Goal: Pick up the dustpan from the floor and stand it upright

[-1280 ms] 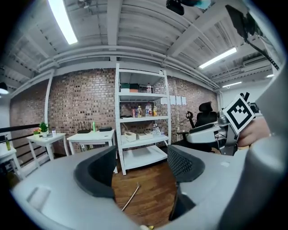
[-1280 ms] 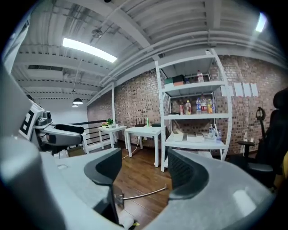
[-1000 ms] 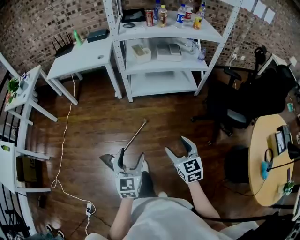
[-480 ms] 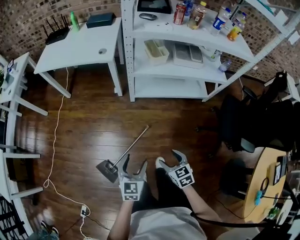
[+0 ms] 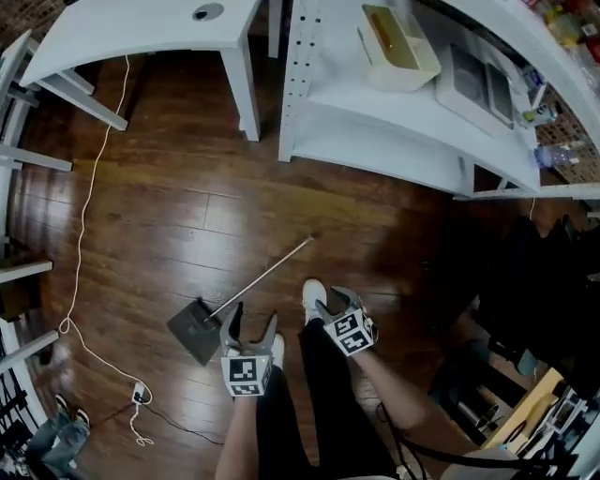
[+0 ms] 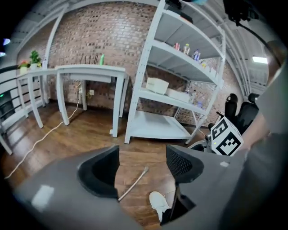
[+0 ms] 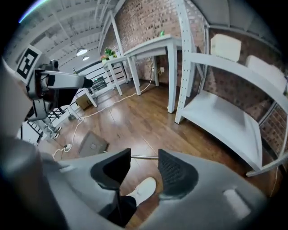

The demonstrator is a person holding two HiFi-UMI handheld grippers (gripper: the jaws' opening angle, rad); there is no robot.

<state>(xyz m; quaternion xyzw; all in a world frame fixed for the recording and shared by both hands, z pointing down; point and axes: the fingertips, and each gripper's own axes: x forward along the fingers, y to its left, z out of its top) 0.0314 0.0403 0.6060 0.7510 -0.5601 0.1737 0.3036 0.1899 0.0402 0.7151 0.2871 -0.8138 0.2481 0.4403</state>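
Observation:
The dustpan lies flat on the wooden floor, its grey pan [image 5: 197,329] at the left and its long thin handle [image 5: 265,274] running up and right. My left gripper [image 5: 251,321] hangs just right of the pan, over the handle's lower end; its jaws are closing with nothing between them. My right gripper [image 5: 339,298] is further right, over a white shoe [image 5: 313,298], jaws also closing and empty. In the left gripper view the handle [image 6: 133,183] shows on the floor past the gripper [image 6: 143,164]. In the right gripper view the pan [image 7: 92,143] and handle [image 7: 143,157] lie beyond the gripper [image 7: 143,166].
A white shelf unit [image 5: 403,141] stands at the back right and a white table [image 5: 141,23] at the back left. A white cable [image 5: 80,234] runs down the left floor to a plug block [image 5: 139,392]. A dark chair [image 5: 544,281] is at the right.
Both grippers have come down and forward towards the dustpan, and their jaws have narrowed. The head camera has dropped closer to the floor and tilted down.

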